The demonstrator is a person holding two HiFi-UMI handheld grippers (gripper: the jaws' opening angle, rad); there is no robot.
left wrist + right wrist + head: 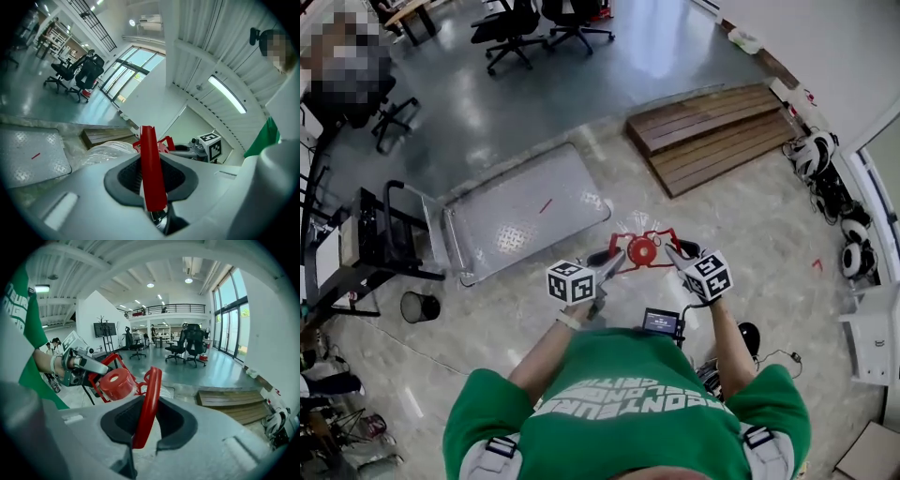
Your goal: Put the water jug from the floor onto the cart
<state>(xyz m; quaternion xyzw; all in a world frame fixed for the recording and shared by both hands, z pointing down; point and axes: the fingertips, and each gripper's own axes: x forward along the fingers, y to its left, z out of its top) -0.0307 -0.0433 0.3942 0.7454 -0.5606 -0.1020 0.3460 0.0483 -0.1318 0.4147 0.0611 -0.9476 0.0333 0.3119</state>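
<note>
Water jug (642, 251) over pale marbled floor (750, 272), metal cart (525, 211) nearby

Right tool (146, 430) — jaws around red jug handle (152, 387)

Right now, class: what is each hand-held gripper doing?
Left hand-held gripper: closed on the water jug's red handle.
Right hand-held gripper: closed on that handle too.

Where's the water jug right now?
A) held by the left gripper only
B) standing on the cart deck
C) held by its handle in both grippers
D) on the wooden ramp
C: the left gripper and right gripper each clamp the water jug's red handle, not over the cart.
</note>
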